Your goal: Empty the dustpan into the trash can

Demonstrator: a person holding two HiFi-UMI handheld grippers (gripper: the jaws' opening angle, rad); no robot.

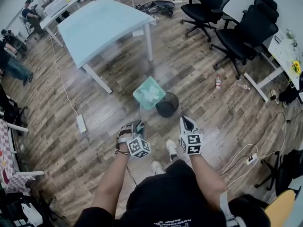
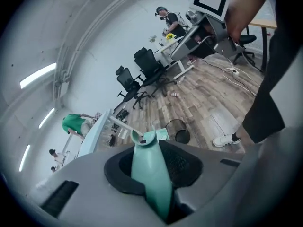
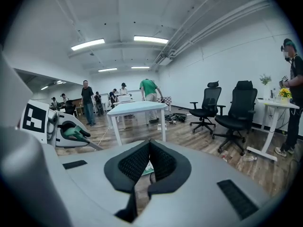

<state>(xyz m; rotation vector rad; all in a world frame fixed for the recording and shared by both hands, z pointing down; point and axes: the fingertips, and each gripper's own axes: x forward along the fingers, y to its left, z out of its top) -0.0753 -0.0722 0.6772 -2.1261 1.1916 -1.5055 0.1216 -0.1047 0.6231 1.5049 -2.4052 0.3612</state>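
Left gripper (image 1: 137,126): fingers (image 2: 182,162) pinch the end of the green dustpan handle (image 2: 150,171). Right gripper (image 1: 188,123): fingers pressed together, nothing between them, held lower right of centre.

Dustpan (image 1: 149,92): frame centre, off the floor on its long handle, tilted. Pale scraps seem to lie in it. It sits just upper left of the black trash can (image 1: 167,105), apparently not yet over the opening.

Risks, as judged:
- Tipping further here drops the scraps on the floor (image 1: 199,79) beside the can.
- With one grip at the handle's far end, the pan may twist between the pads.
- The pan's edge may knock the light can, which nothing steadies.
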